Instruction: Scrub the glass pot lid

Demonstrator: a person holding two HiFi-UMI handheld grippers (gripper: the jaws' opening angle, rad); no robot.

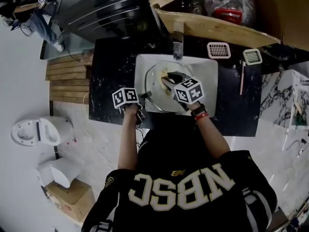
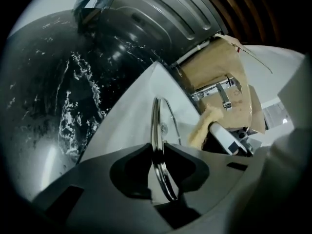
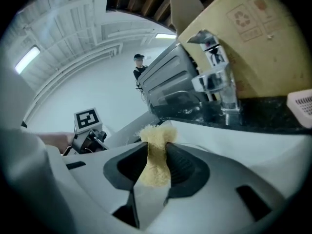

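Seen from the head view, the marker cubes (image 1: 125, 96) cover both sets of jaws, and the glass pot lid (image 1: 155, 83) is hard to tell from the white sink (image 1: 210, 79) beneath it. Only its metal rim reads clearly, and its knob cannot be made out.

The left gripper (image 2: 158, 152) is clamped on that rim, which runs straight between its jaws at the lid's left edge, close to the sink's front-left corner. The right gripper (image 3: 157, 152) pinches a yellow sponge (image 3: 156, 140), whose frayed end sticks out past the jaws. That end is over the lid's middle, though contact with the glass cannot be confirmed.

The faucet (image 1: 177, 46) stands at the sink's rear edge, just beyond the lid. The basin's right half lies bare, as does the black worktop (image 1: 108, 71) left of the sink. Two white grates (image 1: 218, 50) rest near the worktop's rear right edge.
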